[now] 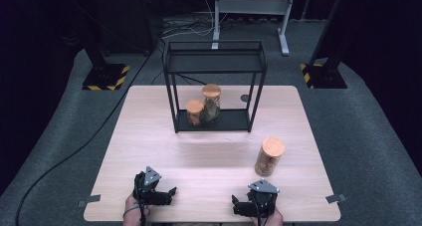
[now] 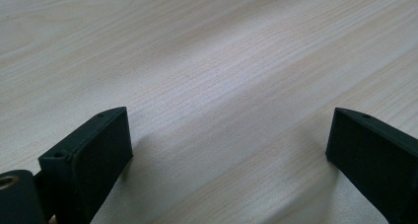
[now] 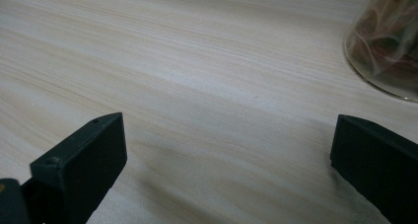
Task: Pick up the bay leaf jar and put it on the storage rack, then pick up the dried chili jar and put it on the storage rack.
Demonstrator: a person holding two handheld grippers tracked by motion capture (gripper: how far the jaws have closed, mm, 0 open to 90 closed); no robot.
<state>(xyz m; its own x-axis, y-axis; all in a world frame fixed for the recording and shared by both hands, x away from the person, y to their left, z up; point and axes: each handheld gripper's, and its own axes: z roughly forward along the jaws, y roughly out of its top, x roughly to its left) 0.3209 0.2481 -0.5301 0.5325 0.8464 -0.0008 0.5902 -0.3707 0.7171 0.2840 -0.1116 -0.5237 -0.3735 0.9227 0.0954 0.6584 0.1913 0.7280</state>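
High view: light wooden table (image 1: 149, 136). Black wire shelf rack (image 1: 215, 56) at the far centre, with two cork-lidded jars on its lower shelf, a short jar (image 1: 195, 112) touching a taller jar (image 1: 211, 101). A third cork-lidded glass jar (image 1: 269, 156) stands upright on the table, near the right gripper (image 1: 249, 205) and beyond it. Left gripper (image 1: 164, 193) sits low at the near edge, well apart from that jar.

Left gripper view: jaws spread wide over bare wood, nothing between them.

Right gripper view: jaws spread wide, empty; glass jar's base (image 3: 387, 51) at upper right, beyond the right-hand jaw.
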